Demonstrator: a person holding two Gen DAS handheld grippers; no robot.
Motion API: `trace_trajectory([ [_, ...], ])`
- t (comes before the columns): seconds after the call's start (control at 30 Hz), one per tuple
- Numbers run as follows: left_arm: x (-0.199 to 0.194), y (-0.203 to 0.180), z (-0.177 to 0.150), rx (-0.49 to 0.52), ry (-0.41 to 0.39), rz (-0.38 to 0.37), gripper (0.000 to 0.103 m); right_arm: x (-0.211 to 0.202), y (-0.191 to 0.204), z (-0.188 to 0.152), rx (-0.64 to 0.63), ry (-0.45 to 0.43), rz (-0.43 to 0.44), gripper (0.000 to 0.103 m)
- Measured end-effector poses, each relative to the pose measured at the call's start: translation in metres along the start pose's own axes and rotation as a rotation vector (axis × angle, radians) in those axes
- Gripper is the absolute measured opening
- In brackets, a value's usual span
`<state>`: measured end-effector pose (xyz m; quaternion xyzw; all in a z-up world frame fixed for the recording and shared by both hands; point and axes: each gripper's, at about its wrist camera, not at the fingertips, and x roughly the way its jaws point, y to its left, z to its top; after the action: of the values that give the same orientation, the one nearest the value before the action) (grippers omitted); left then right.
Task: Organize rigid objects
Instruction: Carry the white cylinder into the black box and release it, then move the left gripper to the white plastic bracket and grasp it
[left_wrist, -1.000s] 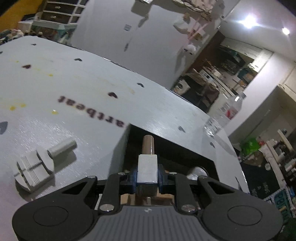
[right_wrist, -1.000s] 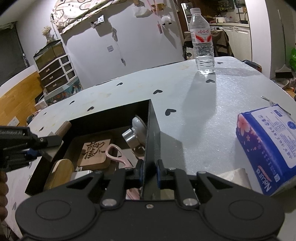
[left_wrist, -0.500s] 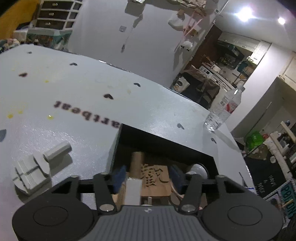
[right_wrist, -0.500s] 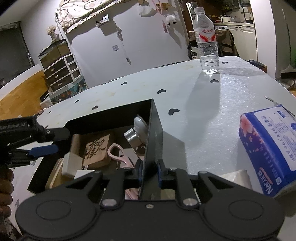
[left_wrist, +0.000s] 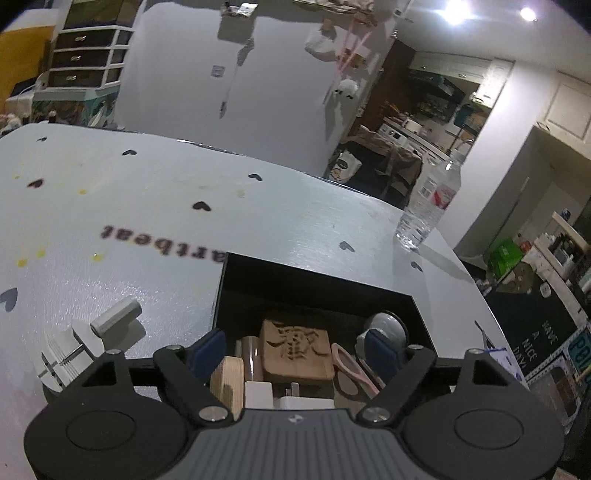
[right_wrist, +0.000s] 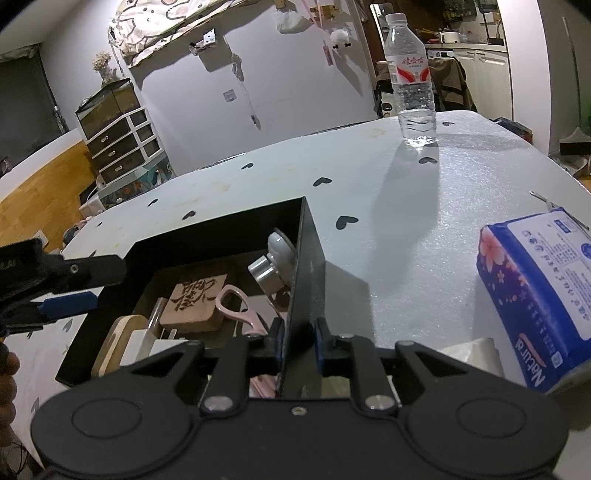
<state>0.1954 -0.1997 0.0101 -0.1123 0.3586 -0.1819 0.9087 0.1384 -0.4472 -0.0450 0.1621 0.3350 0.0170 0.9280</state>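
Two tongs over black box (right_wrist: 221, 236): left tongs (left_wrist: 295, 350) had just been opening, wide, nothing between; right tongs (right_wrist: 299, 341) clamped box wall at 6 o'clock.

Both cameras ride close behind their own jaws, tilted down across the table (left_wrist: 155, 229). The left view looks over the black box (left_wrist: 317, 278) from its near edge; the right view looks along the box's right wall — both share the box's contents and the water bottle (right_wrist: 410, 74).
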Motion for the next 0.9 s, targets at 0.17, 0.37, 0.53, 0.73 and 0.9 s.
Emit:
trace_trajectory([
  [0.17, -0.006, -0.002, -0.003, 0.042, -0.001, -0.011, 0.094, 0.000, 0.000, 0.000, 0.004, 0.000, -0.004, 0.017],
  [0.37, -0.014, 0.002, -0.006, 0.066, -0.007, 0.019, 0.100, 0.000, 0.001, 0.000, 0.008, 0.000, -0.012, 0.017],
  [0.53, -0.020, 0.010, -0.007, 0.065, -0.013, 0.039, 0.103, 0.001, 0.002, 0.000, 0.010, 0.001, -0.020, 0.017],
  [0.73, -0.026, 0.020, -0.007, 0.069, -0.022, 0.064, 0.103, 0.001, 0.003, 0.000, 0.012, 0.001, -0.028, 0.016],
  [0.9, -0.028, 0.032, -0.006, 0.079, -0.033, 0.095, 0.103, 0.002, 0.004, 0.000, 0.013, 0.001, -0.034, 0.016],
])
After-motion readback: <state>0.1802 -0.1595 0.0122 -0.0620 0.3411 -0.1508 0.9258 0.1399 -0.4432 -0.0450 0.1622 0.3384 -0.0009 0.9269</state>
